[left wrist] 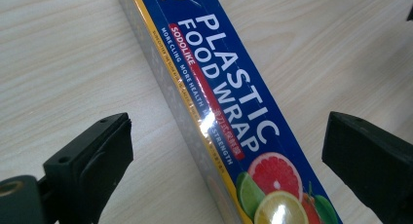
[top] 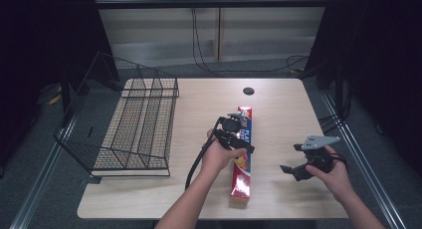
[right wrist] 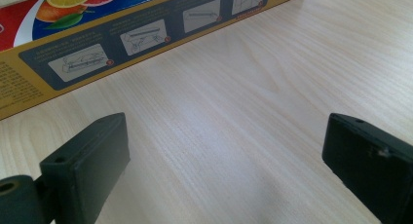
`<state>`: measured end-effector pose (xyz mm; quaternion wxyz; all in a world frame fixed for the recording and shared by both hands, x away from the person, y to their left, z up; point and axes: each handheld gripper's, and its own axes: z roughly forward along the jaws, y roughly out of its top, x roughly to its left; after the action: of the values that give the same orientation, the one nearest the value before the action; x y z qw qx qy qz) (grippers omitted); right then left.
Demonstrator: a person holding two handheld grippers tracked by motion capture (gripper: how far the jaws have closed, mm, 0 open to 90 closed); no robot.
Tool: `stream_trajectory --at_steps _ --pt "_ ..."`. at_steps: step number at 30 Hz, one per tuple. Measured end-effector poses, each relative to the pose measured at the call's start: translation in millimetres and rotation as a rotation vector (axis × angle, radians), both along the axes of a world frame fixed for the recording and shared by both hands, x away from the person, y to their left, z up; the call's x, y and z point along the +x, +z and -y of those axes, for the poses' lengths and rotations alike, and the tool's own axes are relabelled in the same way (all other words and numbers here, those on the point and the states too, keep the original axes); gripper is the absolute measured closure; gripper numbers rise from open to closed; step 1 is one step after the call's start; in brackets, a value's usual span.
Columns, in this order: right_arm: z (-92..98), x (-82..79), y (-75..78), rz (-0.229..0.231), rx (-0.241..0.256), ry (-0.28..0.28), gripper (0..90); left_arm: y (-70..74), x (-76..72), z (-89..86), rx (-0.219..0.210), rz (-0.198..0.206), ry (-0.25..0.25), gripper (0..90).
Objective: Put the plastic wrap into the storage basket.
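A long blue, red and yellow box of plastic food wrap [top: 243, 154] lies lengthwise on the wooden table [top: 278, 114], near the middle. My left gripper [top: 235, 137] hovers right over it, open, with one jaw on each side of the box [left wrist: 229, 117] and neither touching it. My right gripper [top: 293, 164] is open over bare table to the right of the box. The box's yellow side with instruction pictures [right wrist: 122, 39] runs across the top of the right gripper view.
A black wire rack [top: 129, 124] lies tipped on the table's left part. A round cable hole [top: 249, 91] sits at the table's far edge. Cables trail on the floor behind the table.
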<state>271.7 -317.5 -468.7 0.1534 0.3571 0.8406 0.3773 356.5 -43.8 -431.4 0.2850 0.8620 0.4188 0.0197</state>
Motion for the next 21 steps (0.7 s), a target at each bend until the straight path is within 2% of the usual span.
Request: stream_trajectory --at_steps 2,6,12,14,16,19,21 --pt "-0.3 0.1 0.1 0.001 0.000 0.003 2.8 -3.0 1.2 3.4 0.002 -0.003 0.011 4.6" --pt "-0.7 0.1 0.3 0.001 0.001 0.004 2.8 -8.8 3.3 8.1 0.016 -0.029 -0.009 5.6" --pt "-1.5 0.4 0.5 -0.002 0.002 0.001 2.8 -18.3 5.6 17.4 0.031 -0.036 0.006 5.9" --pt "-1.3 0.4 0.8 -0.001 0.005 -0.001 2.8 -22.5 6.8 19.2 0.047 -0.044 0.009 5.7" --pt "-0.6 0.5 1.2 0.001 0.011 -0.005 2.8 -26.9 8.1 20.7 0.077 -0.072 0.025 6.0" --pt "0.0 0.7 1.3 0.003 0.015 -0.006 2.8 -31.6 9.1 22.1 0.067 -0.086 0.028 7.6" --pt "0.0 0.7 1.5 0.004 0.016 -0.007 2.8 -34.0 8.8 23.8 0.077 -0.089 0.017 7.9"
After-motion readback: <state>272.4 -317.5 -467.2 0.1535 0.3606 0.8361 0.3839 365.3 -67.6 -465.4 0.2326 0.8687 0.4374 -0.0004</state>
